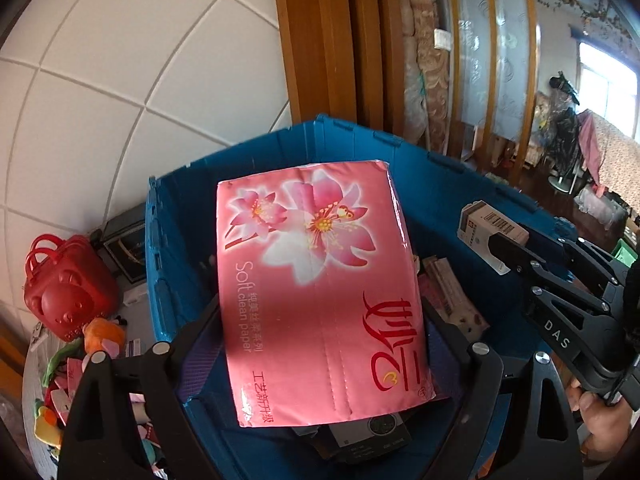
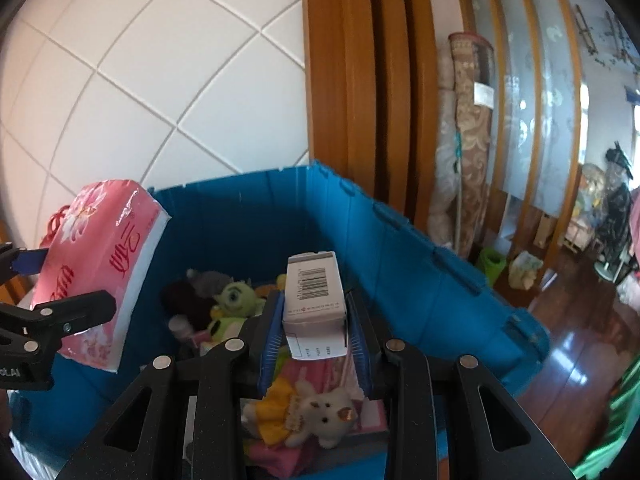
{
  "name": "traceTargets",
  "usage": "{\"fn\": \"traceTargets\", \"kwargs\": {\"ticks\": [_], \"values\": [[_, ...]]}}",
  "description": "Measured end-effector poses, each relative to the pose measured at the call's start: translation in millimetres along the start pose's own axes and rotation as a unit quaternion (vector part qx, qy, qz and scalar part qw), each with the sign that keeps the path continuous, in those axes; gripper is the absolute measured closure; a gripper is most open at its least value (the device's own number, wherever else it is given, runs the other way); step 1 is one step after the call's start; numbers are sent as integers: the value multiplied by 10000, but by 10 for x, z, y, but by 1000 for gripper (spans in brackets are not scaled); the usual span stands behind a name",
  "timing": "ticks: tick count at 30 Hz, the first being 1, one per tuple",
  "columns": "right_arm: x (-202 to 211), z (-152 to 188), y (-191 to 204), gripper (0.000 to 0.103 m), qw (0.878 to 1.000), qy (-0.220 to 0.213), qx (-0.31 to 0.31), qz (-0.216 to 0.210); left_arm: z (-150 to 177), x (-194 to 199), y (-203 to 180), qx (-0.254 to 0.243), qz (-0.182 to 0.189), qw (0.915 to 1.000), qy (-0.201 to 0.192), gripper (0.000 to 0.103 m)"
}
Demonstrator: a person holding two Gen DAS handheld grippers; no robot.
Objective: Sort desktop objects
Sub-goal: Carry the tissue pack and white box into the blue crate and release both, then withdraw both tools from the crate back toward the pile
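My left gripper is shut on a pink tissue pack with a flower print and holds it over the open blue bin. The pack also shows at the left of the right wrist view, above the bin's left wall. My right gripper is shut on a small white box with a barcode and holds it above the inside of the blue bin. That box and gripper also show at the right of the left wrist view.
Inside the bin lie a green one-eyed plush, a white bear plush in yellow and pink items. Left of the bin sit a red bear-shaped basket and small toys. A tiled wall and wooden door frame stand behind.
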State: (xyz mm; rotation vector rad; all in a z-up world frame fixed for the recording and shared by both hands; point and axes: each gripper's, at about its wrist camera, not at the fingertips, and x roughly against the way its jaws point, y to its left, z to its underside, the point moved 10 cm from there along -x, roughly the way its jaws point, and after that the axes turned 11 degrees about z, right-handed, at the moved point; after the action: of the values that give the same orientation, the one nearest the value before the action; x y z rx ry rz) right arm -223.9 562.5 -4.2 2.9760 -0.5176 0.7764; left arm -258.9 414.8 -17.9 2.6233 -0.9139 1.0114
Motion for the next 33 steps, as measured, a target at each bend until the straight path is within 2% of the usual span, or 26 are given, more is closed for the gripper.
{"fn": "traceTargets", "kwargs": {"ticks": [4, 10, 14, 16, 17, 18, 19, 21, 22, 28, 33], "values": [[-96, 38, 18, 72, 10000, 60, 71, 11, -21, -37, 12, 40, -67, 9999, 86, 12], [-195, -1, -19, 72, 9998, 15, 184, 114, -54, 16, -2, -69, -263, 9996, -86, 12], [-235, -6, -37, 72, 9997, 13, 214, 149, -56, 25, -6, -65, -259, 9996, -94, 12], [-250, -6, -47, 66, 9996, 26, 211, 166, -64, 37, 3, -38, -247, 9996, -125, 12], [-254, -7, -47, 57, 9996, 31, 212, 163, -73, 38, 4, -25, -240, 9996, -131, 12], [-256, -8, -47, 41, 9997, 32, 207, 142, -70, 40, 8, -8, -239, 9996, -139, 12], [-252, -7, -42, 34, 9997, 26, 205, 117, -71, 39, 8, 6, -233, 9996, -152, 12], [-243, -14, -42, 3, 9997, 3, 216, 141, -75, 49, 16, 20, -215, 9996, -181, 12], [-232, -18, -45, 0, 9997, -27, 201, 156, -75, 55, 16, 31, -213, 9996, -203, 12], [-144, -72, -62, 0, 9994, -154, 202, 238, -101, 169, 22, 71, -222, 9988, -441, 12], [-13, -92, -59, 0, 9995, -196, 168, 193, -139, 396, 44, 37, -337, 9962, -800, 10]]}}
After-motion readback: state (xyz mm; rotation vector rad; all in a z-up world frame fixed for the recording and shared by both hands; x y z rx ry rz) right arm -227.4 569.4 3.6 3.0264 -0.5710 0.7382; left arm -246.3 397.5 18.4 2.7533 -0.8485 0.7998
